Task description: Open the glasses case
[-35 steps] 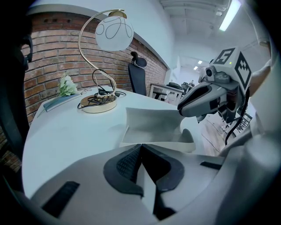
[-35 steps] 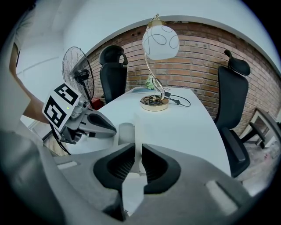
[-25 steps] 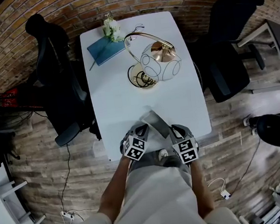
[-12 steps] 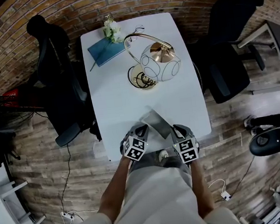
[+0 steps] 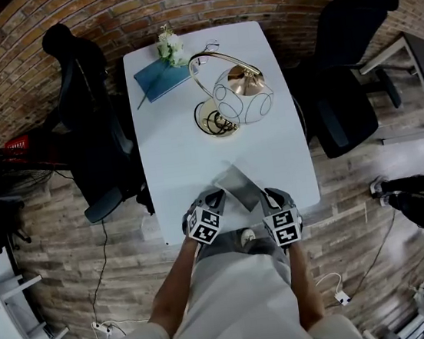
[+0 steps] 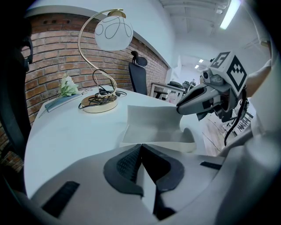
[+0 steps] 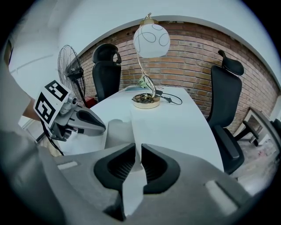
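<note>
Both the left gripper and right gripper have fingers pinched shut on thin flaps of the glasses case, on the near side of the lamp; uneven pulling might slip one free.

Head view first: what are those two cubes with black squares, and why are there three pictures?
No robot here: a person holds a hand-held gripper in each hand; the cubes are part of them. One camera sits on the person's head, looking down; one rides on each hand-held gripper. On the white table stand a lamp, a blue notebook and small white flowers. The left hand-held gripper pinches the near edge of the grey glasses case; the right hand-held gripper pinches its raised lid.
</note>
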Available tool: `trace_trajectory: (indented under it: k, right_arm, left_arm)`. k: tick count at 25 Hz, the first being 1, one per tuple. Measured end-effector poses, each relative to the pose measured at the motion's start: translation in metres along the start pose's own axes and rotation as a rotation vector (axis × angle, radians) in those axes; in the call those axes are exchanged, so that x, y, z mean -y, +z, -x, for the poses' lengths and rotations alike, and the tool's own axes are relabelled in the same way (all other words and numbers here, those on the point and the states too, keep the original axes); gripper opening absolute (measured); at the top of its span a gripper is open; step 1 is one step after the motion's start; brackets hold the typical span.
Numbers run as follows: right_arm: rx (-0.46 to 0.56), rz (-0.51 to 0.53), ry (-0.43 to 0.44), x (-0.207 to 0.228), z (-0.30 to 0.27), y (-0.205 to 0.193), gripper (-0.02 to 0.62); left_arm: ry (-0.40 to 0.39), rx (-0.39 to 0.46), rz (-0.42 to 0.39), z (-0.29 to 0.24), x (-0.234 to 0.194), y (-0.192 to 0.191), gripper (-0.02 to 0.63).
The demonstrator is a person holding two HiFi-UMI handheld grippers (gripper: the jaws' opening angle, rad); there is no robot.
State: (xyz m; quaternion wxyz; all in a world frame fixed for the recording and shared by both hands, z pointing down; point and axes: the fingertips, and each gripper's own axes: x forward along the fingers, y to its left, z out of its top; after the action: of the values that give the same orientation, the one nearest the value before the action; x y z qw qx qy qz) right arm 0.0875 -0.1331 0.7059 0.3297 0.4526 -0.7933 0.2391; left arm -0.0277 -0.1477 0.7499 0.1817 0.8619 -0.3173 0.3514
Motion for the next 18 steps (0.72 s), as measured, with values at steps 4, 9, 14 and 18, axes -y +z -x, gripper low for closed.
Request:
trace_trajectory:
  k: [4,9,14,18]
  right_arm:
    - [-0.001,-0.004,-0.018,0.0046,-0.0009,-0.0009,0.048]
    - [-0.017,0.01,-0.03,0.0075,-0.0006,-0.0068,0.049]
    - [-0.006,0.005,-0.036,0.0073,0.0002,-0.0057,0.048]
    - [0.004,0.016,-0.044,0.0067,-0.0006,-0.0077,0.049]
  left_arm:
    - [0.001,0.001,0.0,-0.0008,-0.0002,-0.0003,0.006]
    - [0.002,-0.001,0.0,0.0006,0.0003,0.0006,0.006]
    - [0.004,-0.002,-0.003,0.0007,0.0003,0.0007,0.006]
    - [0.012,-0.002,-0.012,0.0003,-0.0001,0.0008,0.006]
